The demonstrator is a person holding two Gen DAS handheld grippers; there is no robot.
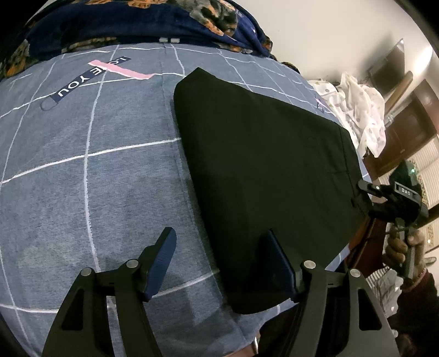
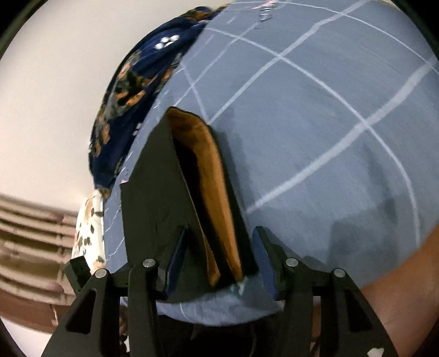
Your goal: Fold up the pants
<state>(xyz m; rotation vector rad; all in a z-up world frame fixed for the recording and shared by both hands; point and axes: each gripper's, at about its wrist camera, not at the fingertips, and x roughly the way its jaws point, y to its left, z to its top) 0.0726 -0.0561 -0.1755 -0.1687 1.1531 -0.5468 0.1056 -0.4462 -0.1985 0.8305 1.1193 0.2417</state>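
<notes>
The black pants (image 1: 263,175) lie folded into a flat rectangle on the blue checked bedsheet (image 1: 82,178). My left gripper (image 1: 222,263) is open just above the sheet, its jaws straddling the near left edge of the pants. In the right wrist view the pants (image 2: 153,197) show a brown inner lining (image 2: 216,197) at the open edge. My right gripper (image 2: 218,255) is open, its jaws on either side of that edge. The right gripper also shows in the left wrist view (image 1: 395,197), at the pants' right edge.
A dark blue floral blanket (image 1: 137,24) lies bunched at the far side of the bed. A white spotted cloth (image 1: 362,109) is heaped off the bed's right side. Dark wooden furniture (image 1: 408,120) stands beyond it. The bed's near edge (image 2: 219,310) is just under the right gripper.
</notes>
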